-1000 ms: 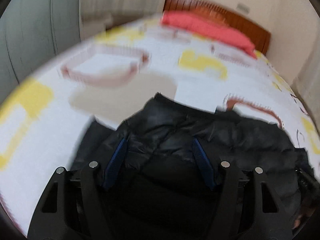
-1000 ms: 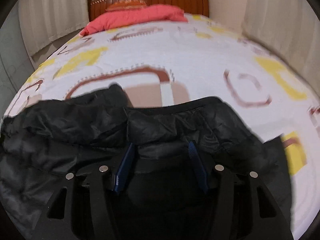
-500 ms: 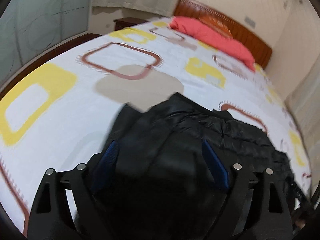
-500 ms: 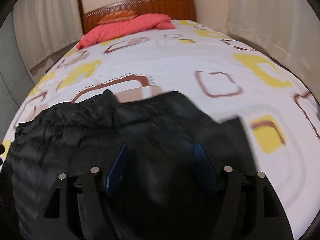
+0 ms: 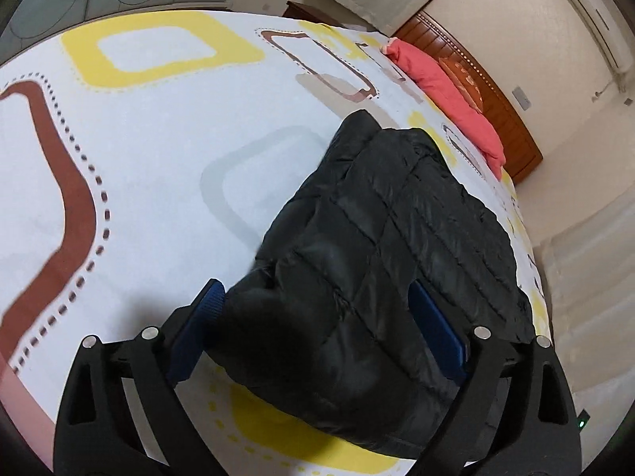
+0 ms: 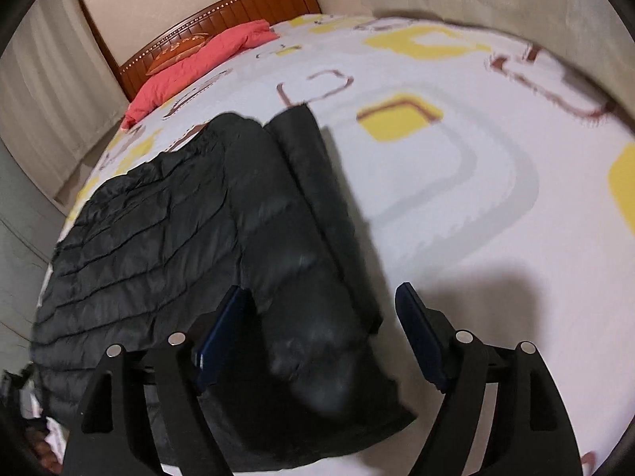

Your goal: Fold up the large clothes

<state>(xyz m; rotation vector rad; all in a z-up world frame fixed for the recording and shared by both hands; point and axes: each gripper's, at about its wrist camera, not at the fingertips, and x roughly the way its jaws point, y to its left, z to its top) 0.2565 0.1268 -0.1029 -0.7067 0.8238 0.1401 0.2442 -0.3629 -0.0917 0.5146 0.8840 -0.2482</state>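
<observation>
A black quilted puffer jacket (image 5: pixel 397 246) lies on the bed, folded over itself. My left gripper (image 5: pixel 317 321) is open, its blue pads wide apart on either side of the jacket's near corner. In the right wrist view the jacket (image 6: pixel 166 238) spreads left, with a sleeve or folded edge (image 6: pixel 317 206) running along its right side. My right gripper (image 6: pixel 321 317) is open, straddling the near end of that edge. Whether the pads touch the fabric cannot be told.
The bed sheet (image 5: pixel 158 150) is white with yellow and brown squares. A red pillow (image 5: pixel 448 91) and wooden headboard (image 6: pixel 246 12) are at the far end. Curtains (image 6: pixel 51 91) and the bed's edge lie to the left in the right wrist view.
Both grippers swung outward and opened wider, and the jacket went from bunched and lifted to lying flatter, folded on the sheet. The left view turned left, the right view turned right.
</observation>
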